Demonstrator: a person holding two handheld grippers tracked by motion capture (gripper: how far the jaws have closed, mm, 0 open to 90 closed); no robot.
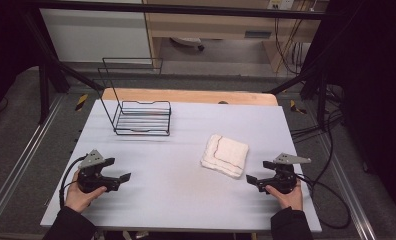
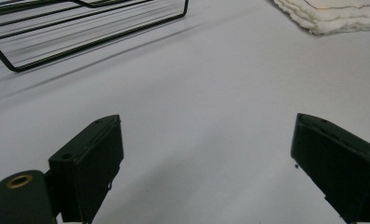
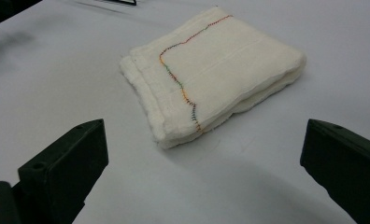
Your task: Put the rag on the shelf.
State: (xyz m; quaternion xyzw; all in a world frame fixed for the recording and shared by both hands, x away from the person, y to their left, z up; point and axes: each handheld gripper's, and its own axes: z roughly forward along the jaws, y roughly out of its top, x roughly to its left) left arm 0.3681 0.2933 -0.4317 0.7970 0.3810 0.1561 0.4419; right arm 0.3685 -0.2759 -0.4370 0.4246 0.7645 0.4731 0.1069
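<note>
High view: nothing gripped yet, so work judged barely begun. Folded white cloth [image 1: 225, 155] lying flat right of centre of the frame, on the pale grey table cover [image 1: 181, 200]; black wire rack [image 1: 142, 118] standing empty in the upper left part of the cover, well apart from the cloth. Left gripper [image 1: 120, 181] held low at lower left, jaws spread wide and empty, pointing toward the middle. Right gripper [image 1: 253, 180] at lower right, jaws likewise wide and empty, near the cloth's nearest corner but not touching. Probably left to do: closing on the cloth, lifting it, perhaps carrying it toward the rack. Wooden table edge [image 1: 186, 95] peeking out beyond the cover at upper centre; dark frame bars, grey floor, cables at right and pale cabinets beyond. Left gripper view: two black jaws far apart at the bottom corners, bare grey cover [image 2: 197, 93] between them; rack [image 2: 80, 28] across the upper left, edge of the cloth [image 2: 328, 16] in the upper right corner, both well ahead. Right gripper view: jaws again far apart at the lower corners, cloth [image 3: 211, 70] in the upper middle, ahead of the jaws and not between them; several folded layers visible, a line of multicoloured stitching [image 3: 181, 86] running across the top layer; smooth matte cover [image 3: 57, 70] all round, faint shadow beneath the cloth.
</note>
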